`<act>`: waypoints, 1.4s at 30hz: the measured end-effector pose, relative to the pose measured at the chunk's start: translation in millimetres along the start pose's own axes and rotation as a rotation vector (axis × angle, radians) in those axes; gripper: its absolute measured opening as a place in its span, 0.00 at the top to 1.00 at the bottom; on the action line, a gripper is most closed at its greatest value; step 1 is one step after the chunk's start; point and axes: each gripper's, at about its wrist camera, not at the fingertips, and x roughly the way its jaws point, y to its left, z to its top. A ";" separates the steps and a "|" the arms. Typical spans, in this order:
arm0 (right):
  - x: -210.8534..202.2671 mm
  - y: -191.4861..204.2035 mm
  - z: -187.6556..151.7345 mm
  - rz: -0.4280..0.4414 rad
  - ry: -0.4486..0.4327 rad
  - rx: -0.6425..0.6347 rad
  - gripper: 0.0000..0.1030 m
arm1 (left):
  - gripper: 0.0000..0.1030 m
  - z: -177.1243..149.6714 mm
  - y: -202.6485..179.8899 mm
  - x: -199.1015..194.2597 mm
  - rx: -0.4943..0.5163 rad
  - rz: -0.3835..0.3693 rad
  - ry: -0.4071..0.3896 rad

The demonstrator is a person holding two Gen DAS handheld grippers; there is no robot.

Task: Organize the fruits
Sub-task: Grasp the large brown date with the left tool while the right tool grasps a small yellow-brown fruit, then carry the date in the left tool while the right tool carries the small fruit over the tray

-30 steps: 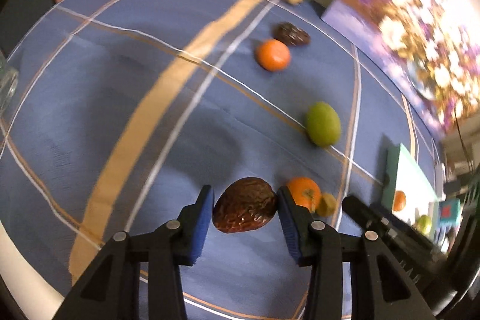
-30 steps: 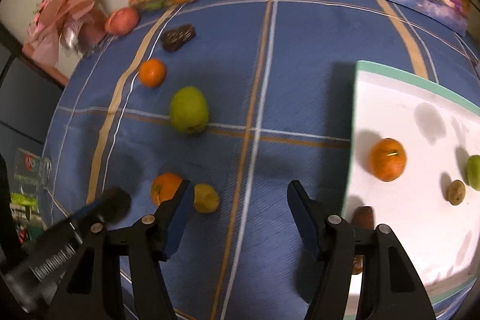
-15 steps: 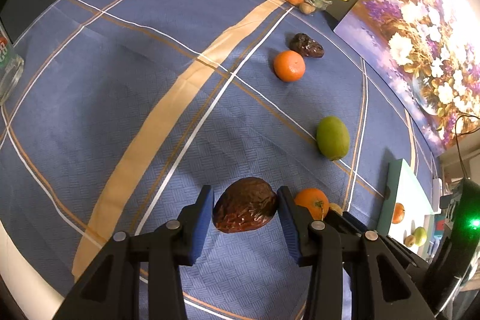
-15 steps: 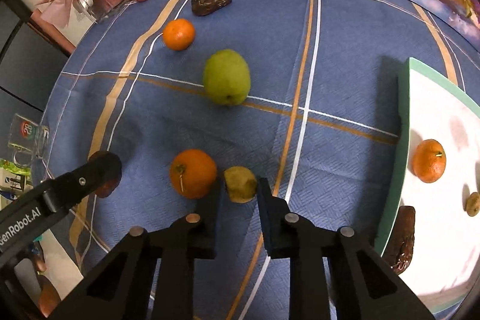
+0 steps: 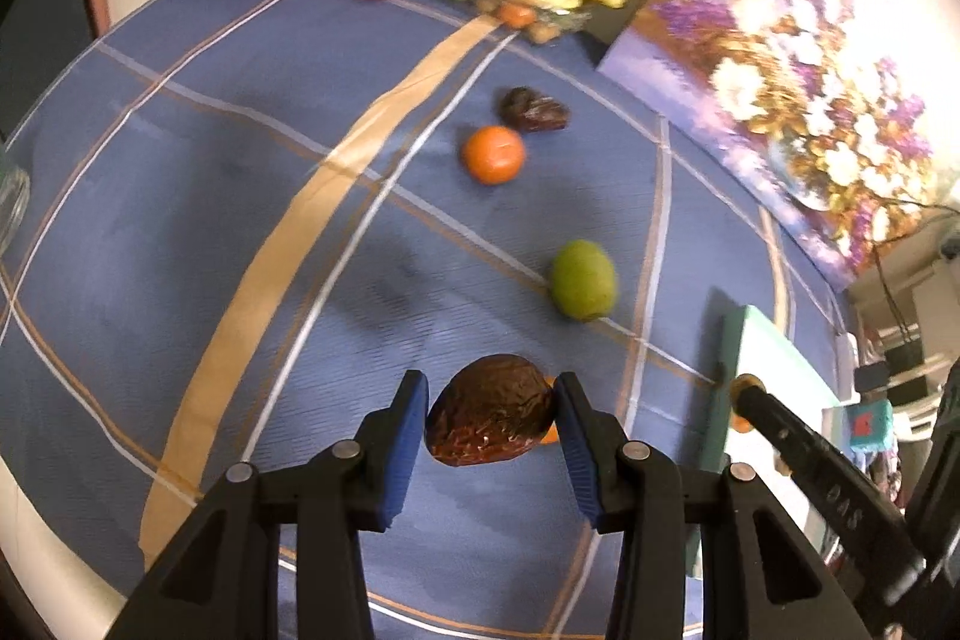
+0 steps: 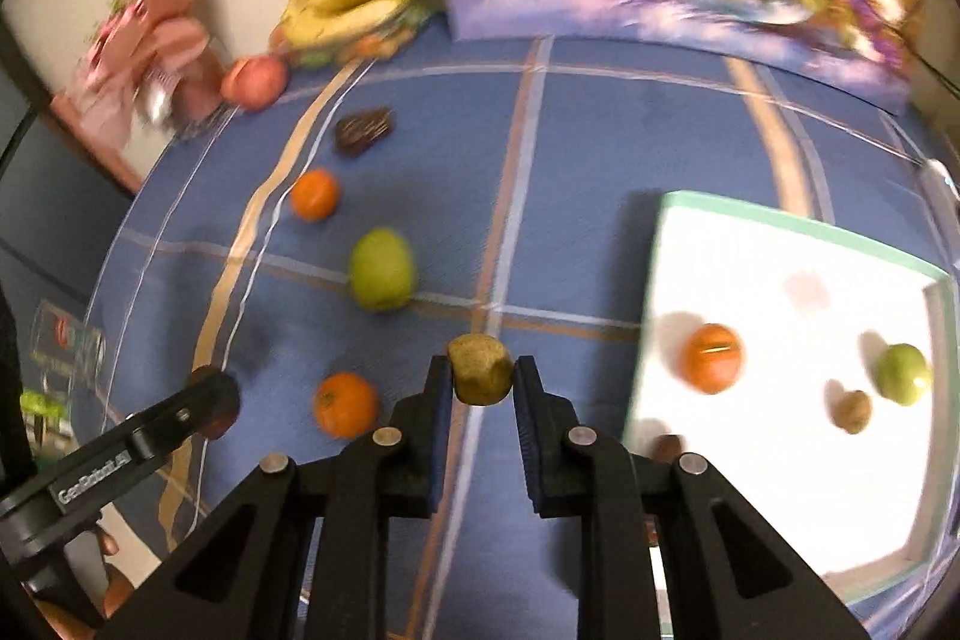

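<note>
Clamping a wrinkled brown fruit [image 5: 489, 412] between its blue pads, the left gripper [image 5: 492, 421] holds it above the blue tablecloth [image 5: 198, 196], where a green fruit [image 5: 583, 280], an orange [image 5: 493, 154] and a dark fruit [image 5: 534, 111] wait unsorted. From the right wrist, the right gripper [image 6: 480, 388] pinches a small yellow-brown fruit [image 6: 480, 369] beside the white tray [image 6: 780, 232], which already holds four fruits, with a fifth dark one at its near edge; another orange [image 6: 345, 403] remains on the cloth.

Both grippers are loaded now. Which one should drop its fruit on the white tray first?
Right, probably. The right gripper holds the small yellowish fruit beside the white tray; the left gripper, gripping the wrinkled brown fruit, sits farther away.
</note>
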 end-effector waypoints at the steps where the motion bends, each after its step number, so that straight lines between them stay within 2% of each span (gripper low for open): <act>1: -4.7 -8.2 1.6 -0.012 -0.012 0.020 0.79 | 0.55 0.5 -3.8 -1.3 0.008 -0.006 0.000; 6: -25.9 -52.4 7.3 -0.105 -0.069 0.124 0.79 | 0.55 3.4 -43.6 -6.3 0.097 -0.048 0.011; 12: -49.9 -115.2 14.7 -0.167 -0.113 0.272 0.79 | 0.55 2.8 -102.7 1.6 0.209 -0.104 0.053; 19: -63.1 -169.4 26.7 -0.206 -0.111 0.367 0.79 | 0.55 -4.6 -182.1 35.8 0.360 -0.148 0.130; 23: -54.8 -190.4 32.6 -0.216 -0.096 0.406 0.79 | 0.55 -2.4 -213.7 64.0 0.418 -0.158 0.151; 30: -20.8 -218.9 35.6 -0.213 -0.025 0.455 0.79 | 0.55 -5.2 -234.0 113.4 0.460 -0.141 0.204; 35: 0.6 -223.4 33.6 -0.225 0.017 0.452 0.79 | 0.55 -7.4 -238.3 139.4 0.486 -0.114 0.224; 42: 21.1 -227.2 31.0 -0.269 0.059 0.446 0.79 | 0.56 -10.8 -240.7 161.1 0.499 -0.122 0.256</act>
